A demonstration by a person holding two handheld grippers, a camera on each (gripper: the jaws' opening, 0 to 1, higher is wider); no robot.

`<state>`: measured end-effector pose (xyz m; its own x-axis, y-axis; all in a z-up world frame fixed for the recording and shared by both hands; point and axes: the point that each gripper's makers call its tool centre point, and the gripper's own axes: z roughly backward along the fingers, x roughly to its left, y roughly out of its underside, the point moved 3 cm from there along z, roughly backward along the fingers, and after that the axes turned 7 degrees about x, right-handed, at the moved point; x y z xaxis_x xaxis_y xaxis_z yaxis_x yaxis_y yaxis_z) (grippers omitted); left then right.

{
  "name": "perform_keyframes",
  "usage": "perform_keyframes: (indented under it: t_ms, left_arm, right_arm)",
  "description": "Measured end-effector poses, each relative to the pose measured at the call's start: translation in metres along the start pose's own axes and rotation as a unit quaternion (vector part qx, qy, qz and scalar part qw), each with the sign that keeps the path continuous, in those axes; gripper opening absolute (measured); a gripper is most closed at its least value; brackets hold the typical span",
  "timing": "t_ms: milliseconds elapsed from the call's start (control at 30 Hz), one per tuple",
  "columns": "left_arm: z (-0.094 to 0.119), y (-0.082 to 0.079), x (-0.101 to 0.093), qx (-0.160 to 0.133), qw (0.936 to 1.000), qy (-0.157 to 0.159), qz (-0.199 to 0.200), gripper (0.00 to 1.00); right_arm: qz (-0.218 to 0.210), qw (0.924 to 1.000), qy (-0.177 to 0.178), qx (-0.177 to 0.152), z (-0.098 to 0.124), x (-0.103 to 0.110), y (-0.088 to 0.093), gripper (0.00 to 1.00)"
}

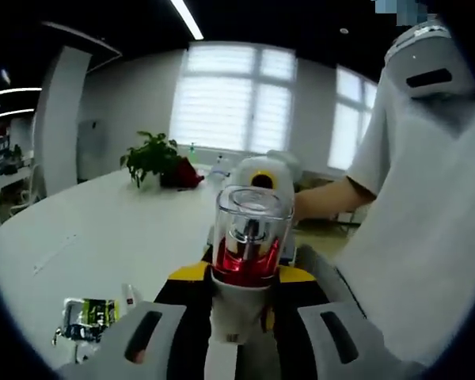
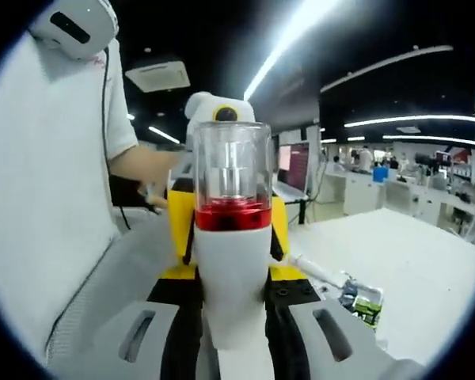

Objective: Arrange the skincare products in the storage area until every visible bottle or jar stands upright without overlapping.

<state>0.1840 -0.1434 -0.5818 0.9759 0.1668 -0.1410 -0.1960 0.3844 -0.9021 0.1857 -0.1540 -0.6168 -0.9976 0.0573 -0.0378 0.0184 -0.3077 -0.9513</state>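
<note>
Gripping pump bottle [image 1: 249,237] — both claws raised

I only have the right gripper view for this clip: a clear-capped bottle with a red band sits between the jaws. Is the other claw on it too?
Observer: Yes, it looks so. In the left gripper view the bottle stands between the jaws of the left claw as well, with the pads against its white base.
Operator: Anything on the table beyond it on that side?
Observer: A potted plant stands far back on the white table, in front of windows with blinds.
</note>
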Motion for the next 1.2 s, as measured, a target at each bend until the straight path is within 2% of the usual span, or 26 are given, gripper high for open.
perform_keyframes:
  t_ms: [200,667,867,1200]
  left_arm:
    - [-0.014,0.016,0.007,0.023,0.9997,-0.001,-0.007,0.24]
    - [-0.040,0.052,0.021,0.046,0.9988,0.005,0.013,0.24]
    - [-0.048,0.071,0.035,0.058,0.9979,0.009,0.026,0.24]
    - [-0.059,0.088,0.047,0.068,0.9967,0.013,0.044,0.25]
  right_arm:
    - [0.002,0.9995,0.010,0.030,-0.006,-0.006,0.021,0.29]
    - [-0.002,0.9948,0.014,0.101,-0.018,-0.020,0.071,0.29]
    - [-0.009,0.9922,0.015,0.123,-0.023,-0.026,0.092,0.29]
    - [-0.012,0.9892,0.016,0.145,-0.026,-0.032,0.113,0.29]
